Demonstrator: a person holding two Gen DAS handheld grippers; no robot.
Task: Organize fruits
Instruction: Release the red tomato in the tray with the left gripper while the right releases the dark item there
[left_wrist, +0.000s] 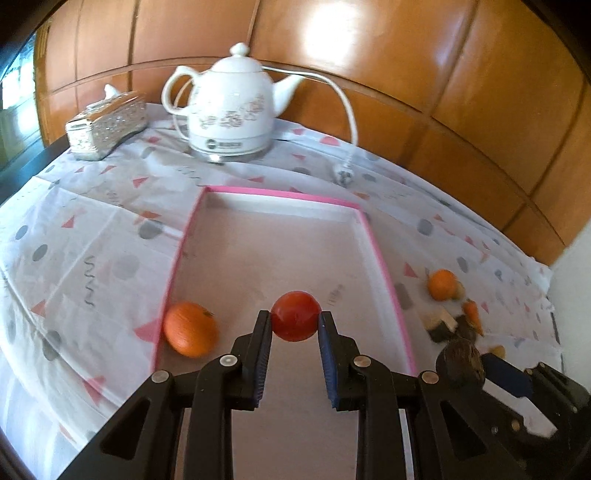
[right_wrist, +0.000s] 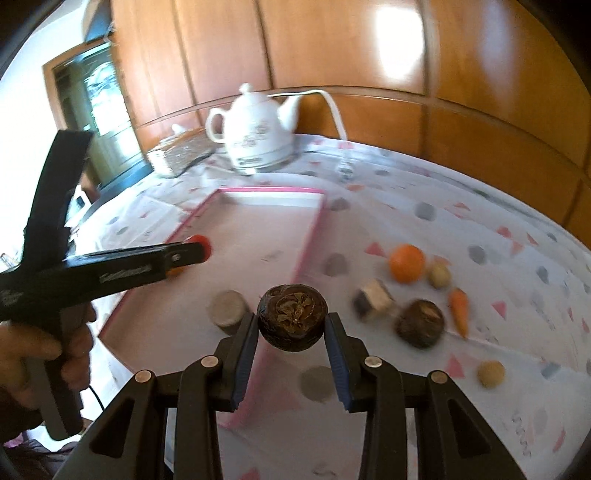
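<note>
On patterned tablecloth, pink-rimmed tray, wood-panelled wall

tray centre | kettle behind tray | orange in tray | carrot right of tray

Items beside carrot motion-blurred, perhaps potatoes; orange mostly hidden behind left claw.

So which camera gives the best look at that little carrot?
The right wrist view: the carrot lies whole on the tablecloth, slightly blurred. The left wrist view shows it small at the edge, among other pieces.
</note>
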